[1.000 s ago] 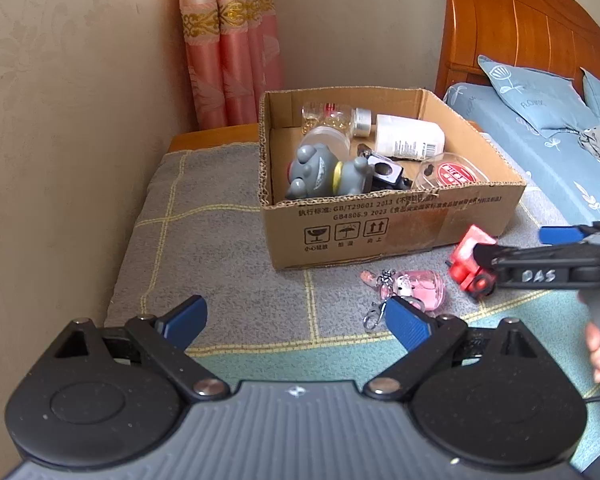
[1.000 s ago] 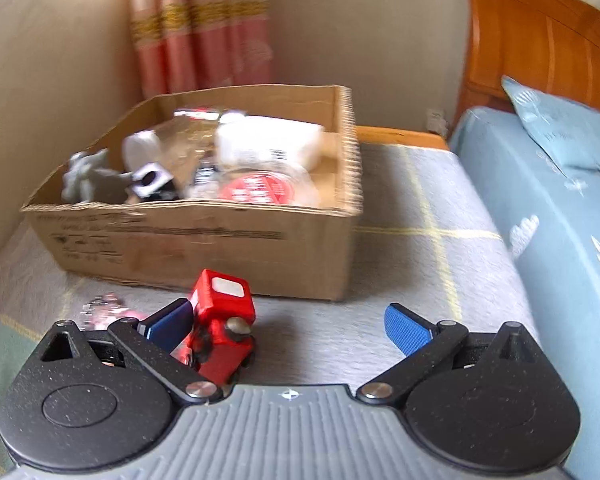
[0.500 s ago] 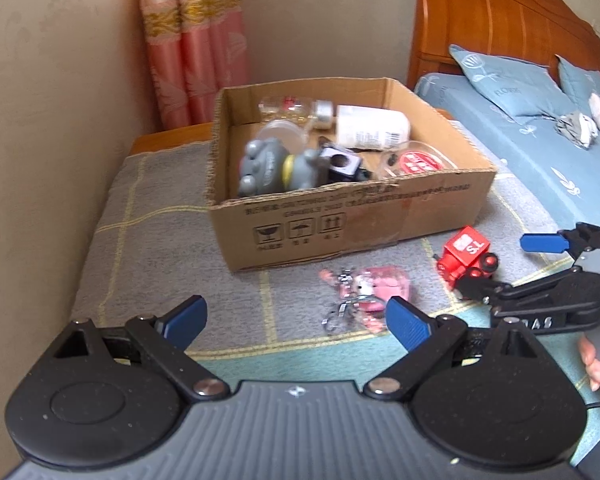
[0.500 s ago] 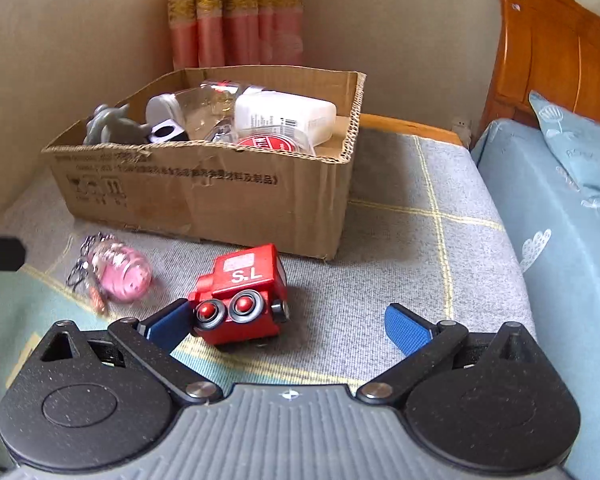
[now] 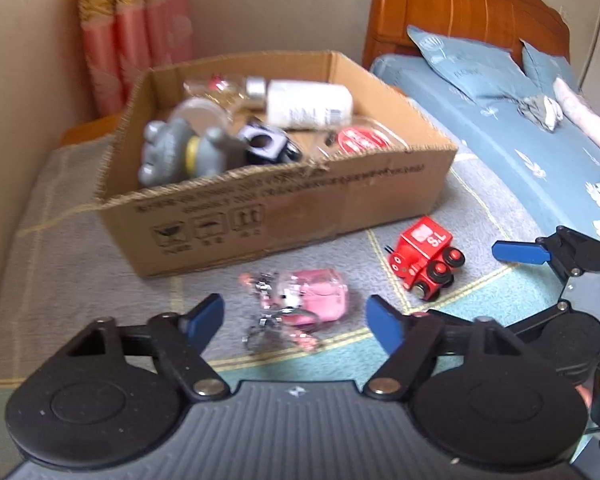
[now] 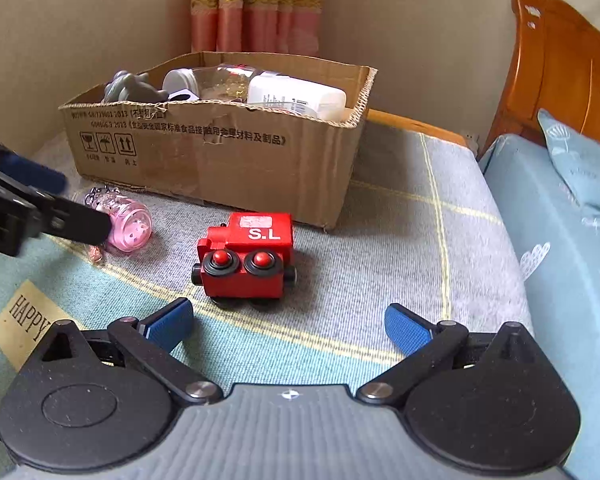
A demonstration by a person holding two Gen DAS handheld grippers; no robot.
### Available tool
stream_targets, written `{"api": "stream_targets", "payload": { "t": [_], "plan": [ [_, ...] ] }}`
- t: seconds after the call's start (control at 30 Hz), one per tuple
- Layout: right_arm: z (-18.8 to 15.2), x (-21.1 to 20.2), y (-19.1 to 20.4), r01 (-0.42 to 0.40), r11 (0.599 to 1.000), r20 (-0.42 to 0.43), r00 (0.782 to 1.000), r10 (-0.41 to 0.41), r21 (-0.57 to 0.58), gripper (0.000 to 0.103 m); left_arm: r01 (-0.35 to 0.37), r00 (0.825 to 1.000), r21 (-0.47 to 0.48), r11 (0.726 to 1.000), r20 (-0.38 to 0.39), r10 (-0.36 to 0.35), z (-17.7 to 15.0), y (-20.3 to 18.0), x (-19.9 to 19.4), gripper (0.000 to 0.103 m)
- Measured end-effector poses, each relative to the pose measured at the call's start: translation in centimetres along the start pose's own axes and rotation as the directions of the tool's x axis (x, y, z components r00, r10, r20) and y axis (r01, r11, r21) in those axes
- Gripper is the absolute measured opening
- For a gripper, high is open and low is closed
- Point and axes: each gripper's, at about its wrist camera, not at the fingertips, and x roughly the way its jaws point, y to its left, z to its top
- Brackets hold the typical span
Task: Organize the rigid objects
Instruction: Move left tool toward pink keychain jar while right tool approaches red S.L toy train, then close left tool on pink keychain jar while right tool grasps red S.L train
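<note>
A red toy train car (image 6: 246, 254) marked S.L lies on the grey mat; it also shows in the left wrist view (image 5: 424, 258). A pink keychain charm (image 5: 308, 300) lies to its left, seen too in the right wrist view (image 6: 126, 226). The cardboard box (image 5: 284, 212) behind them holds a grey figure (image 5: 176, 152), a white bottle (image 5: 308, 104) and other items. My left gripper (image 5: 296, 318) is open, just short of the keychain. My right gripper (image 6: 288, 324) is open and empty, just short of the train.
The box (image 6: 220, 148) stands at the back of the mat, near the wall and pink curtain (image 6: 256, 4). A bed with blue sheet (image 5: 520, 140) and wooden headboard (image 5: 460, 12) lies to the right. A HAPPY label (image 6: 28, 320) is on the mat.
The right gripper has let go of the red train and backed away from it; the train now rests on the mat. The left gripper has come closer to the keychain.
</note>
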Motion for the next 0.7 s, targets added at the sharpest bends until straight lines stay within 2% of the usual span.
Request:
{"api": "stream_targets", "payload": {
  "t": [0.1, 0.2, 0.27, 0.33, 0.43, 0.57, 0.7],
  "plan": [
    [-0.2, 0.0, -0.1, -0.008, 1.000, 0.004, 1.000, 0.008, 0.020, 0.103, 0.008, 0.999, 0.000, 1.000, -0.040, -0.008, 0.1, -0.4, 1.5, 0.072],
    [-0.4, 0.0, -0.2, -0.010, 1.000, 0.010, 1.000, 0.009, 0.018, 0.103, 0.009, 0.998, -0.021, 1.000, -0.054, -0.010, 0.2, -0.4, 2.5, 0.066],
    [-0.4, 0.0, -0.2, -0.009, 1.000, 0.013, 1.000, 0.009, 0.018, 0.103, -0.002, 0.999, -0.028, 1.000, -0.040, 0.001, 0.3, -0.3, 2.7, 0.057],
    [-0.5, 0.0, -0.2, -0.010, 1.000, 0.016, 1.000, 0.009, 0.018, 0.103, -0.004, 0.999, -0.045, 0.999, -0.039, 0.002, 0.4, 0.0, 2.6, 0.052],
    [-0.5, 0.1, -0.2, -0.013, 1.000, 0.019, 1.000, 0.012, 0.017, 0.103, -0.001, 0.999, -0.075, 0.997, -0.041, -0.002, 0.3, 0.9, 2.4, 0.051],
    [-0.4, 0.2, -0.1, -0.017, 1.000, 0.012, 1.000, 0.017, 0.018, 0.103, -0.051, 0.998, -0.048, 0.998, -0.050, 0.049, -0.4, 2.0, 1.6, 0.051],
    [0.5, 0.8, 0.7, -0.065, 0.997, -0.005, 0.998, 0.065, -0.033, 0.103, -0.084, 0.995, -0.051, 0.995, -0.056, 0.082, -1.6, 3.7, 0.4, 0.050]
  ]
}}
